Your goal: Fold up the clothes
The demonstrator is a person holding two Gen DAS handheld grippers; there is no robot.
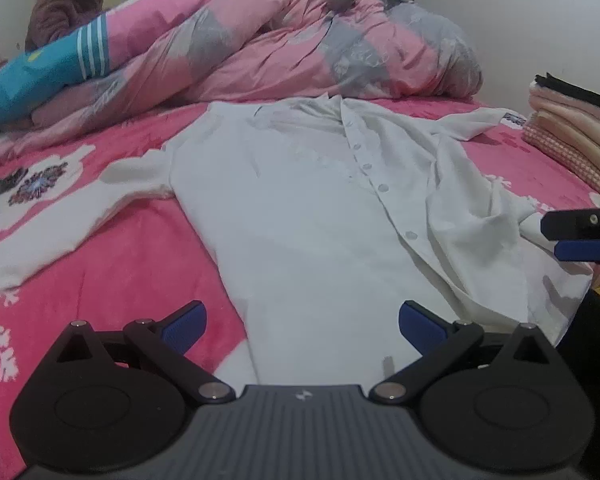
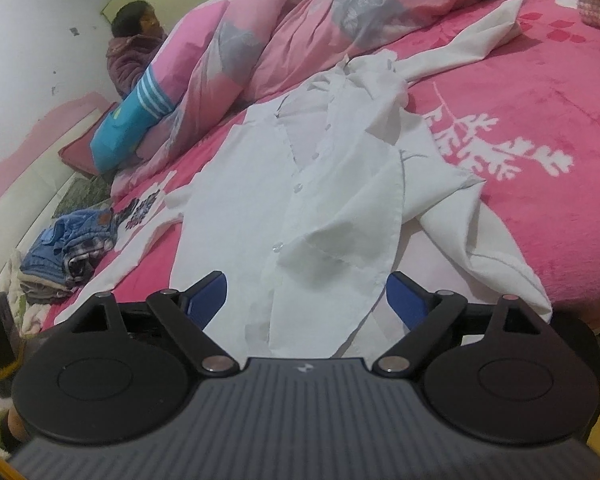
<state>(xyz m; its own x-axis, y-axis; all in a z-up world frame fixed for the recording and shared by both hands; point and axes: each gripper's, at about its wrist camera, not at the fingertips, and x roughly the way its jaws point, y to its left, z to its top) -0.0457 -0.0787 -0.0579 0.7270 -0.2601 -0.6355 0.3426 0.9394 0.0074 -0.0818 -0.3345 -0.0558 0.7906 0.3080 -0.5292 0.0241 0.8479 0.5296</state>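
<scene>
Bed: pink blanket (image 1: 112,264) is carrying the whole job, edge nearest the grippers.
Left gripper (image 1: 302,324): hovering with jaws spread wide over the hem, gripping nothing.
Right gripper (image 2: 306,300): spread wide too, nothing pinched, hem lying between the pads.
Shirt (image 1: 320,216): white, buttoned, lying front-up, collar far; right side is bunching.
Step advice: likely flattening first; pinching hem corners only, pulling both evenly toward the edge, smoothing the rumpled flap before folding sleeves in.
Left view only: folded stack (image 1: 572,136) sitting at far right.
Right view only: jeans pile (image 2: 70,244) lying left; twisted sleeve (image 2: 472,48) trailing far.
Far: duvet (image 1: 284,40) heaped behind.
</scene>
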